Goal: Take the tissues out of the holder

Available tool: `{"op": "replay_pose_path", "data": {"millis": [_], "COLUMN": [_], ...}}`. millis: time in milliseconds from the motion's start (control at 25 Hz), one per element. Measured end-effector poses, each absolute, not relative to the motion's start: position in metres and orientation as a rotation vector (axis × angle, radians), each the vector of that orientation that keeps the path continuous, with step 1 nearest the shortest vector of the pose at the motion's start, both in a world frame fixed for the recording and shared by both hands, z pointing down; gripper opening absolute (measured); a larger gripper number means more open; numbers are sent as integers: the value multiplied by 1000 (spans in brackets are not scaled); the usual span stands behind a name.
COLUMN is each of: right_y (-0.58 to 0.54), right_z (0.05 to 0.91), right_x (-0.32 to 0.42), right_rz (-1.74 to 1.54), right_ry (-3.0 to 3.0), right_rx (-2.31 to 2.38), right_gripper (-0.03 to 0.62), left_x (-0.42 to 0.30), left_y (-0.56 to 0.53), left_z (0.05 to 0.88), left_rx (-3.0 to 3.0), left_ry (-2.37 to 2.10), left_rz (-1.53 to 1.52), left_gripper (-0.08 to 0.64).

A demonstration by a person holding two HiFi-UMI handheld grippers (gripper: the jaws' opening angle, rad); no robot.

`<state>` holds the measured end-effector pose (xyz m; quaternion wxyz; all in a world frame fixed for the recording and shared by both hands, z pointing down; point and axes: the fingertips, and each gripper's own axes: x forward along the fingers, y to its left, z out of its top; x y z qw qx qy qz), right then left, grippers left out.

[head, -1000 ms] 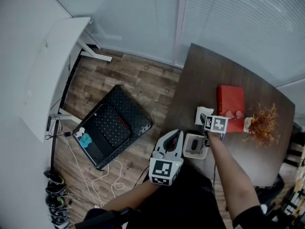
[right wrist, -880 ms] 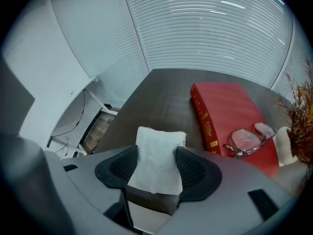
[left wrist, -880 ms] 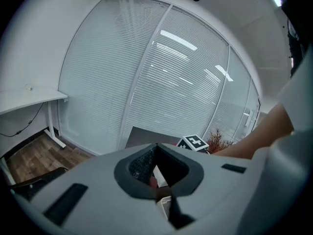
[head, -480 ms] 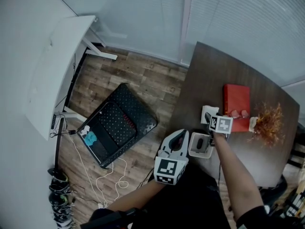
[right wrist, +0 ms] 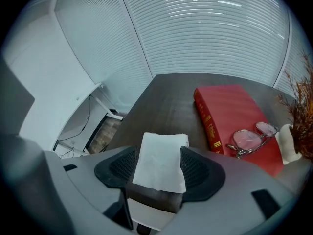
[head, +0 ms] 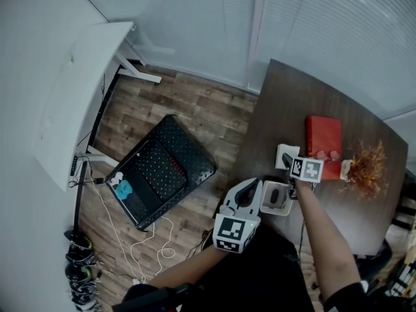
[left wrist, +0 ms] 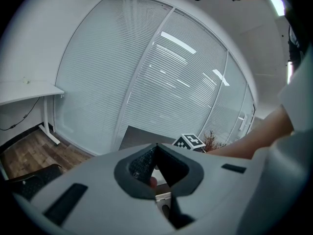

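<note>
On the dark table [head: 286, 109], head view: the white holder [head: 276, 199] sits near the edge. The tissues [head: 284, 155] are out of it, just beyond, at the right gripper [head: 288, 162]. The left gripper [head: 252, 188] is just beside the holder.

Left gripper view: jaws pressed together at the tips, holder rim showing below them.

Right gripper view: jaws set wide, pads against the two side edges of the tissues, red book [right wrist: 230, 111] beyond.

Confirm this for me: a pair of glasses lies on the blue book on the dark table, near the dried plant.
One thing is wrong: the book is red, not blue. The right gripper view shows the glasses lying on it, on the dark table, near the dried plant.
</note>
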<state>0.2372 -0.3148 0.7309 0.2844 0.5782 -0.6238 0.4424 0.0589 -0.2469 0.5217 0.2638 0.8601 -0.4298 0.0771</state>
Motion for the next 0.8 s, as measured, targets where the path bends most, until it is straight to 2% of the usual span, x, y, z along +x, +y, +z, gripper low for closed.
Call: {"op": "replay_pose_path", "data": {"millis": [800], "right_y": [-300], "right_z": [668], "right_x": [218], "right_rz": [1116], "right_ry": [-1832], "right_rx": [1621], "right_gripper": [267], "left_x": [51], "left_y": [-231], "left_z": [502], "left_rx": [2364], "left_ry": [-1103], "left_rz": [137], "left_gripper": [-3]}}
